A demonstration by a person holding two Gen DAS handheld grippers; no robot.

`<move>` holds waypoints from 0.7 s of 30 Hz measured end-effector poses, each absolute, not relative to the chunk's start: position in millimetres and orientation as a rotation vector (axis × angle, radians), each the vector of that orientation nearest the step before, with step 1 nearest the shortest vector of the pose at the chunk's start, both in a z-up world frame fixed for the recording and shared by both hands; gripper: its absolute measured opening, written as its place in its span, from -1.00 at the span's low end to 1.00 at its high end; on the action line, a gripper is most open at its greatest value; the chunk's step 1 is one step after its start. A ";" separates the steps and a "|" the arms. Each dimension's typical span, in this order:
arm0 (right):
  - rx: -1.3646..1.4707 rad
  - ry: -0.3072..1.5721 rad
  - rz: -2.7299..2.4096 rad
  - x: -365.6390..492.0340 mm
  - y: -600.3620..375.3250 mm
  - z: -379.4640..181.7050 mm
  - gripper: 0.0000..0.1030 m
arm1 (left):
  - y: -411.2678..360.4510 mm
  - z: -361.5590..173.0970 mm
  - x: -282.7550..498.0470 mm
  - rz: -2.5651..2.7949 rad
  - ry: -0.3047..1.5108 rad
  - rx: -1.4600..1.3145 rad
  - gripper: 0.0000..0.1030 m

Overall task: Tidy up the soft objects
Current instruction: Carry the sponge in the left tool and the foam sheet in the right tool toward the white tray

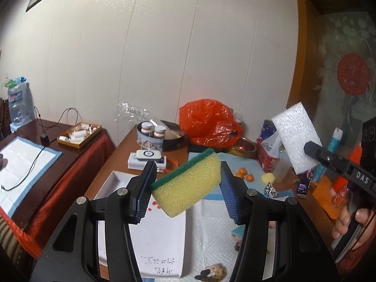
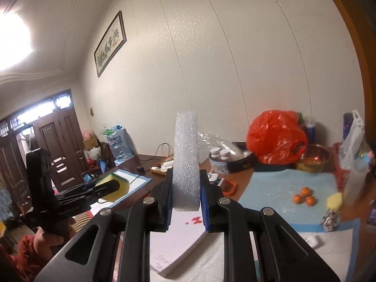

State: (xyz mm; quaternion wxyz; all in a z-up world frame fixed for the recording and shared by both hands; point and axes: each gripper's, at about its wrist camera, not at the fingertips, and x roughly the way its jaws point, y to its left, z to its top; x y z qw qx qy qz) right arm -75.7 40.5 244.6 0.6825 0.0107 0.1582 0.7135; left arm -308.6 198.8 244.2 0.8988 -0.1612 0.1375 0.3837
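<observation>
My left gripper point(image 1: 185, 185) is shut on a yellow sponge with a green scrub side point(image 1: 188, 183), held tilted in the air above a white open box point(image 1: 162, 237). My right gripper point(image 2: 186, 199) is shut on a white foam block point(image 2: 186, 162), held upright above the same white box point(image 2: 178, 239). The foam block also shows at the right of the left wrist view point(image 1: 297, 138). The left gripper with the sponge point(image 2: 115, 185) shows at the left of the right wrist view. A small yellow sponge piece point(image 1: 268, 178) lies on the table by the oranges.
The wooden table point(image 1: 122, 155) holds an orange plastic bag point(image 1: 209, 124), a round tin with two bottles point(image 1: 152, 134), a metal bowl point(image 1: 244, 148), a red basket point(image 1: 265, 157), small oranges point(image 1: 244, 175), a white pad point(image 1: 213, 232) and a blue mat point(image 2: 282, 188). A second table point(image 1: 54, 145) stands left.
</observation>
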 end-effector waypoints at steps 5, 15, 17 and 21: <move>0.016 0.442 1.614 -73.3 60.9 229.5 -0.64 | 209.0 229.2 -311.6 0.807 0.328 -0.373 0.04; 0.008 0.468 1.620 -84.0 73.2 216.0 -0.64 | 221.8 216.2 -319.1 0.818 0.346 -0.397 0.04; 0.009 0.474 1.618 -85.1 76.9 214.9 -0.63 | 224.7 216.7 -322.0 0.818 0.344 -0.399 0.04; 0.013 0.482 1.612 -88.1 80.9 212.2 -0.64 | 227.6 217.0 -324.1 0.814 0.345 -0.398 0.04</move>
